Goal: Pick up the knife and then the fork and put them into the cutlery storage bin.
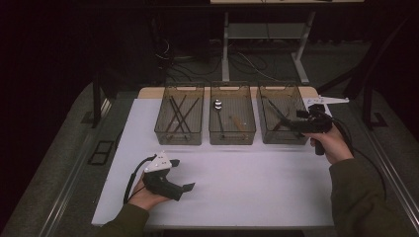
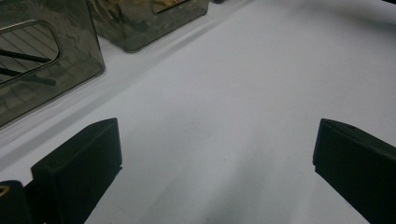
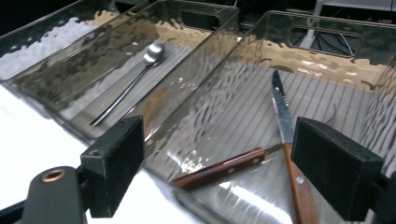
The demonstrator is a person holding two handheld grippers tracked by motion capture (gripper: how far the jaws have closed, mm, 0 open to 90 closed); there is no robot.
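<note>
Three smoky clear bins stand in a row at the back of the white mat (image 1: pixel 237 182). The right bin (image 1: pixel 281 139) (image 3: pixel 322 70) holds two wood-handled knives (image 3: pixel 283 116) (image 3: pixel 224 167) lying crossed. My right gripper (image 1: pixel 300 123) (image 3: pixel 217 128) hovers at that bin's near right edge, open, with nothing between its pads. The middle bin (image 1: pixel 232 138) contains a metal spoon (image 1: pixel 218 104) (image 3: pixel 152 52). Several dark sticks (image 1: pixel 179 116) lie in the left bin (image 1: pixel 179 139). My left gripper (image 1: pixel 182 174) (image 2: pixel 217 140) rests low over the mat at the front left, open and empty.
A wood-handled piece (image 1: pixel 238 122) also lies in the middle bin. Bare mat stretches between the bins and the front edge. In the left gripper view, a bin wall (image 2: pixel 56 70) stands at the upper left. Table legs and cables (image 1: pixel 247 59) sit on the floor beyond.
</note>
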